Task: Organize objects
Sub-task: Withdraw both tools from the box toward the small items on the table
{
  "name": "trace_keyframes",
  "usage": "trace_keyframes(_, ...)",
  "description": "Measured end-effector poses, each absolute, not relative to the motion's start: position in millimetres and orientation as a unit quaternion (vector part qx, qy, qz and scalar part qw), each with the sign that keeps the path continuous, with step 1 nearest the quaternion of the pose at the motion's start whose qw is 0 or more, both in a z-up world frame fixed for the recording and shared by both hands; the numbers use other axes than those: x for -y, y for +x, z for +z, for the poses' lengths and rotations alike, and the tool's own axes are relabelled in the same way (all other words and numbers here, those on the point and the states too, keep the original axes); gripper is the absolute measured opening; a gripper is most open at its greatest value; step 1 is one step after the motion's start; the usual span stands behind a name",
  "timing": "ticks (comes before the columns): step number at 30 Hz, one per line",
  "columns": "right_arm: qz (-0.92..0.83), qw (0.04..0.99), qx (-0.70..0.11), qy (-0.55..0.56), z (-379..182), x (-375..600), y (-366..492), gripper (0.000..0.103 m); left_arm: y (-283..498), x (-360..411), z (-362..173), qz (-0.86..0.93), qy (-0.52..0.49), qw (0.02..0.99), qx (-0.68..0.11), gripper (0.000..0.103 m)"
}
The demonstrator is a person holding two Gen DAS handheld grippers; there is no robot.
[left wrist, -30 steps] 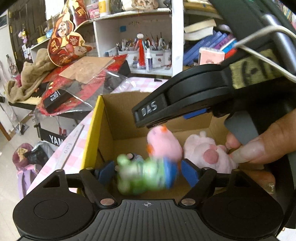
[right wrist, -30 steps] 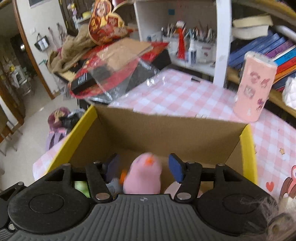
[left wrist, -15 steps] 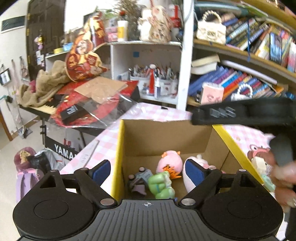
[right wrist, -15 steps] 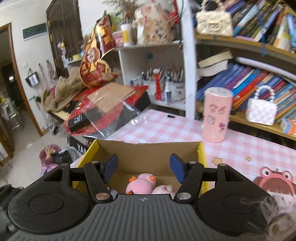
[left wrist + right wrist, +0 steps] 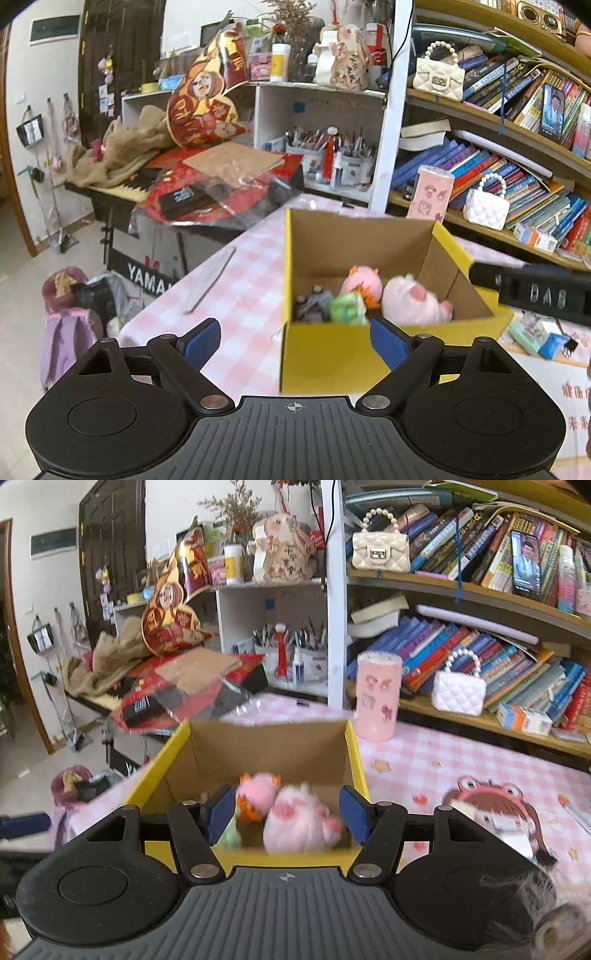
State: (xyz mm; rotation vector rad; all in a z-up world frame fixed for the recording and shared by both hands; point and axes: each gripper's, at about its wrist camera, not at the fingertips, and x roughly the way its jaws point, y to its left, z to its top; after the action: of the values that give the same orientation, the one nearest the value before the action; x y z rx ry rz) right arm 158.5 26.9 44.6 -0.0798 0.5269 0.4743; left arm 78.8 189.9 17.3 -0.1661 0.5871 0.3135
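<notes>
Both empty and wide open, the right hand-held gripper hangs nearer the cardboard box, directly ahead of it, than the left hand-held gripper.

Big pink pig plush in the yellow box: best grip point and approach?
Come straight down through the open top of the cardboard box. Grip the pink pig plush across its rounded body, jaws closing along the box's length. It lies close to the right wall, beside the smaller pink plush and green toy, so a side approach looks blocked. The soft body should compress well.
</notes>
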Motion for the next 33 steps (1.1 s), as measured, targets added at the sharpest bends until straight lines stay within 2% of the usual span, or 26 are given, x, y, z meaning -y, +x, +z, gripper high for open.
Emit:
trace_keyframes(14,0.188,0.935,-0.292,-0.074,6.6,-15.8,57.2,0.061,15.9,-176.2,0.4,0.140,-0.075,0.932,-0.324,0.090)
trace_keyframes(33,0.130,0.937,-0.320,-0.051,-6.7,25.6,5.8,0.062,-17.2,-140.7,-9.5,0.084,-0.061,0.933,-0.345,0.095)
